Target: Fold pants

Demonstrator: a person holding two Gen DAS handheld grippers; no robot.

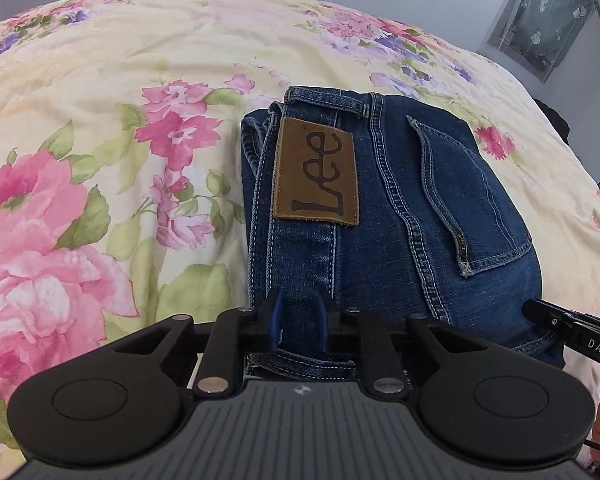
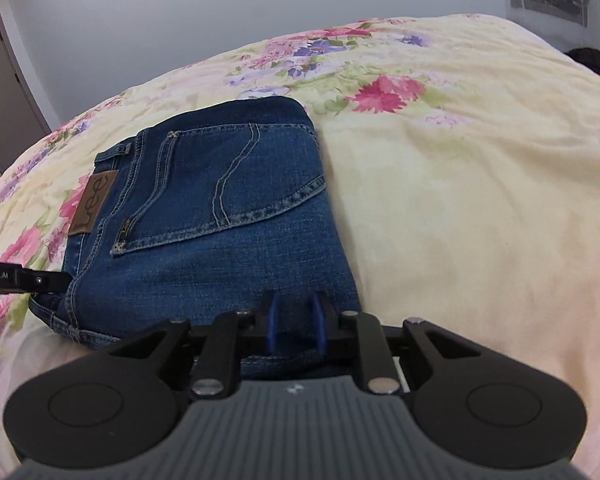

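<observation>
The folded jeans (image 2: pixel 204 216) lie on the floral bedspread (image 2: pixel 460 200), while the left gripper (image 1: pixel 299 320) and right gripper (image 2: pixel 295 320) each pinch denim at the near edge.

— What's carrying it all?
— A bed (image 2: pixel 440 168) under a cream floral cover, slightly rumpled.
— And lying on it?
— Folded jeans (image 2: pixel 204 216), pocket and leather patch up, near the near edge.
</observation>
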